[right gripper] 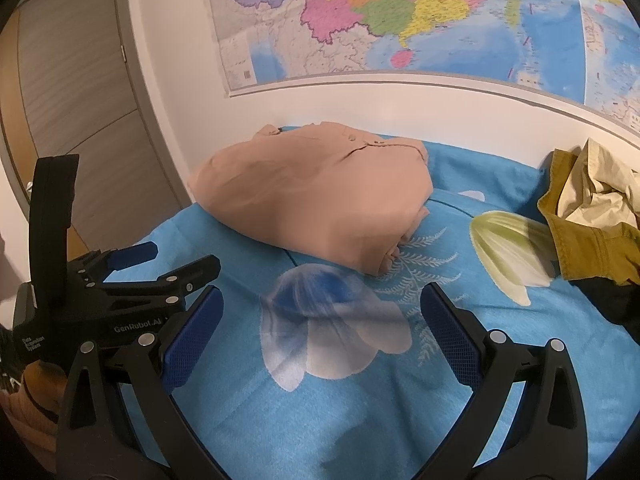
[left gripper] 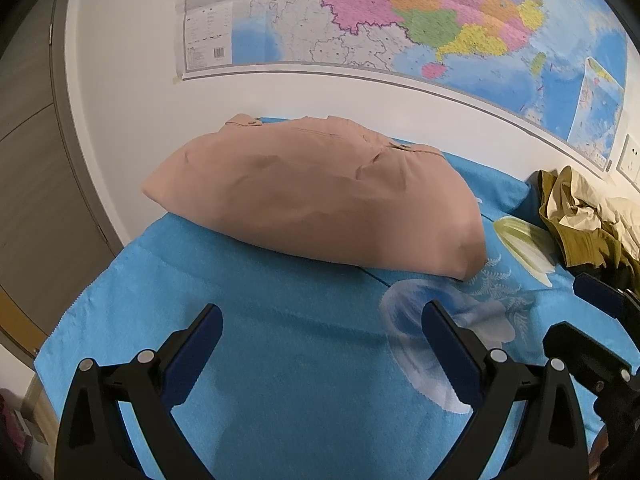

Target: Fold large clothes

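A folded beige-pink garment lies on the blue flowered cloth near the wall; it also shows in the right wrist view. My left gripper is open and empty, a little short of the garment's near edge. My right gripper is open and empty, near the garment's right front corner. The left gripper also shows at the left of the right wrist view, and the right gripper at the right edge of the left wrist view.
A crumpled pile of mustard and cream clothes lies at the right on the cloth, also seen in the left wrist view. A large map hangs on the white wall behind. A grey door stands at the left.
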Tool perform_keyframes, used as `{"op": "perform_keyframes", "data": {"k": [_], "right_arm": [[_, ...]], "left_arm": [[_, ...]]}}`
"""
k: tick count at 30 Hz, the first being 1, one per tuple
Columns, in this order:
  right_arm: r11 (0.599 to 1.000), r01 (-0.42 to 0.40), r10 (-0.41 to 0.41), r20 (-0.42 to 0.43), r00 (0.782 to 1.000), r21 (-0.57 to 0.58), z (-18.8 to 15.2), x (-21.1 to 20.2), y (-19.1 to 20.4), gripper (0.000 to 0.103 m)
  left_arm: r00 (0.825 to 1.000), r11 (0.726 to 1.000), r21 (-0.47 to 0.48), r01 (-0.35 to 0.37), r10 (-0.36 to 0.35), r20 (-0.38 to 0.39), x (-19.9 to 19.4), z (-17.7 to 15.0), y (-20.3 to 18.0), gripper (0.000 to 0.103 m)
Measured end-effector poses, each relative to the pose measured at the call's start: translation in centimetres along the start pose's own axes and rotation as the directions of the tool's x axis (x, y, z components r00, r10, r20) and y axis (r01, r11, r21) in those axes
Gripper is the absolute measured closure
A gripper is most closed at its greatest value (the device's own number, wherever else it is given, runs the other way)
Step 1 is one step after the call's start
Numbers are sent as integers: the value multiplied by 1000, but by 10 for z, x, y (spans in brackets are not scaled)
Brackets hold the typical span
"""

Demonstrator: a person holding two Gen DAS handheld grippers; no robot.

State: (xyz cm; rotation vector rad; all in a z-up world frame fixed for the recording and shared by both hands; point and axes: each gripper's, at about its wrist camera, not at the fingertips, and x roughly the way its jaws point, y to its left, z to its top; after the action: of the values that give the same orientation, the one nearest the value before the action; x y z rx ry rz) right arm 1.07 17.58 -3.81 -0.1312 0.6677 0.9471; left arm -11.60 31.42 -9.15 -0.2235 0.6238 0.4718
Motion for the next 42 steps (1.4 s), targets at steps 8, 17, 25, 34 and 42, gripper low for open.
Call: {"op": "perform_keyframes", "data": {"k": [8, 17, 25, 34, 42], "right_arm": [[1000, -1, 1, -3, 1000, 2, -2, -2, 0, 6], [1000, -2, 2, 2, 1000, 2, -4, -5, 0, 6], [1000, -1, 1, -1, 1000, 3, -5, -7, 2, 6], [1000, -2, 2, 1, 1000, 3, -6, -8, 1, 6], [1000, -3, 3, -1, 1000, 5, -5, -7, 1, 6]], "left_arm": [[1000, 1000, 6, -3, 3, 2, -1, -1, -2, 7], [1000, 1000, 10, -8, 8, 8, -3, -2, -4, 7], [1000, 1000, 12, -6, 6, 12, -5, -3, -5, 7], [1000, 1000, 15, -7, 7, 14, -6, -4, -6, 7], [1000, 1000, 18, -7, 7, 15, -7, -3, -8, 7]]}}
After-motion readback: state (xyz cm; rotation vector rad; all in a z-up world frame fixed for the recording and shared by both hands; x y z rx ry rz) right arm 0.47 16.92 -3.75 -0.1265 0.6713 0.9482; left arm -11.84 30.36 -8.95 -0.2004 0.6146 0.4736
